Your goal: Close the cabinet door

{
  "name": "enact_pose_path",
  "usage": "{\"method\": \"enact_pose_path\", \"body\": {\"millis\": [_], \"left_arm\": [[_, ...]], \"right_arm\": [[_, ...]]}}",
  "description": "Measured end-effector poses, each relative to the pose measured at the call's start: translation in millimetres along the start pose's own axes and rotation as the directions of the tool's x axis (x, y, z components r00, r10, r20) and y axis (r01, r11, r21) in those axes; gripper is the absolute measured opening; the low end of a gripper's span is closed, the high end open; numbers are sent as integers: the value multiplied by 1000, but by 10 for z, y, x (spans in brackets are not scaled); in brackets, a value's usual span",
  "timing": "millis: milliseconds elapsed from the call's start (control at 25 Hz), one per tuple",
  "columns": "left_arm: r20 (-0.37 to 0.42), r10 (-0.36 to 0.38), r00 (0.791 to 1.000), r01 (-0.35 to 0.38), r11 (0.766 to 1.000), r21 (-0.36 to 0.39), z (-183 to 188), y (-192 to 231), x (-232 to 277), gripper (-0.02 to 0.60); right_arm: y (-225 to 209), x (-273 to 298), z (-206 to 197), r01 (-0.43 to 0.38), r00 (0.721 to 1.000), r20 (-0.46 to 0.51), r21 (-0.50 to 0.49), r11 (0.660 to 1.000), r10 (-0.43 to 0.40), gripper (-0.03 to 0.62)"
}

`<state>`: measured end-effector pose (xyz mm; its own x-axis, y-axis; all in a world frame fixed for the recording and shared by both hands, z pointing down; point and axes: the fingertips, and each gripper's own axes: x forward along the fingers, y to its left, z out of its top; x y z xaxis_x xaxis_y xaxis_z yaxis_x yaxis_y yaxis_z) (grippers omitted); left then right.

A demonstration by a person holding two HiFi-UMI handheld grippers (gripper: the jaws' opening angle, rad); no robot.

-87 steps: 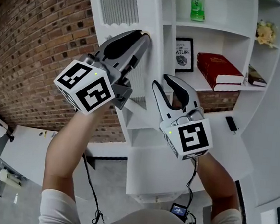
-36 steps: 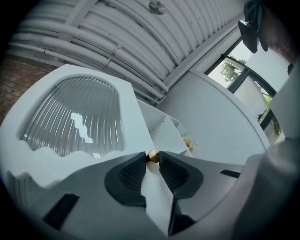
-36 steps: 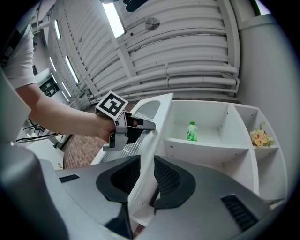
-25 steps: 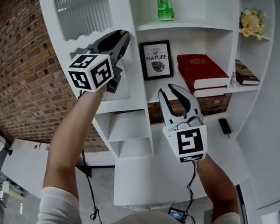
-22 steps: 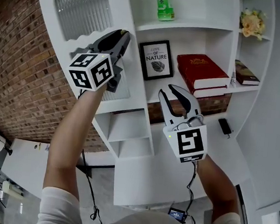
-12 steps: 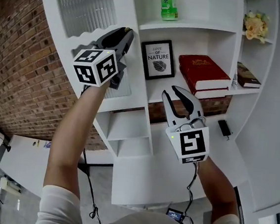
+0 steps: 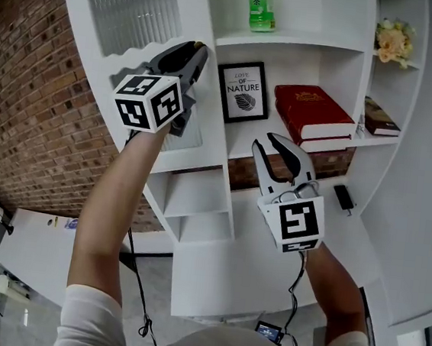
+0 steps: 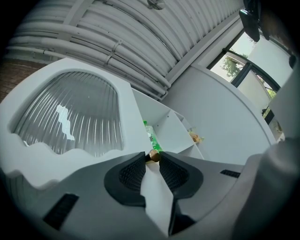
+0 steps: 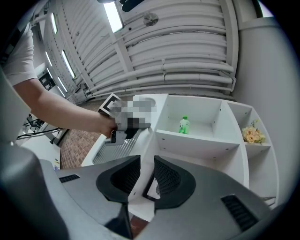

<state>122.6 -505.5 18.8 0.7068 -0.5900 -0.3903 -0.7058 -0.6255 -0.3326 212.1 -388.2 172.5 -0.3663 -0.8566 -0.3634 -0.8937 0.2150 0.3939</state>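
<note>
Cabinet door (image 7: 133,10) sits in the upper left of the head view, ribbed glass in a white frame. It looks swung most of the way home against the shelf unit, though I can't tell if it's fully seated tbh.

What could go wrong imo: the left claw (image 7: 193,54) is clamped on the door's free edge with one jaw on each face of the panel. Pushing it fully shut could trap the inner jaw between door and frame. It's also a thin edge to hang on to, so the grip might slip off mid-push. And the right claw (image 7: 269,142) could bump stuff on the shelf if it drifts forward.

Pose-wise, nearest the camera are both forearms, reaching up and away. The left forearm (image 7: 114,196) runs long and nearly straight toward the door; the right forearm (image 7: 331,284) sits at the lower right. The left claw tilts upward, with a little brass knob (image 8: 153,156) right at its tips. The right claw hangs mid-frame, jaws partly apart and nothing in them, tips just in front of the shelf carrying the framed print (image 7: 240,92) and red book (image 7: 310,113). Furthest up, a green bottle (image 7: 258,4) stands on the top shelf.
</note>
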Motion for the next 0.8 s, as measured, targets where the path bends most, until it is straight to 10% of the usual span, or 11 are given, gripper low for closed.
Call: {"method": "enact_pose_path", "body": {"millis": [800], "left_arm": [[26, -53, 998, 54, 998, -16, 180, -69, -354, 89]], "right_arm": [[203, -26, 204, 1, 1000, 12, -15, 1000, -1, 109]]}}
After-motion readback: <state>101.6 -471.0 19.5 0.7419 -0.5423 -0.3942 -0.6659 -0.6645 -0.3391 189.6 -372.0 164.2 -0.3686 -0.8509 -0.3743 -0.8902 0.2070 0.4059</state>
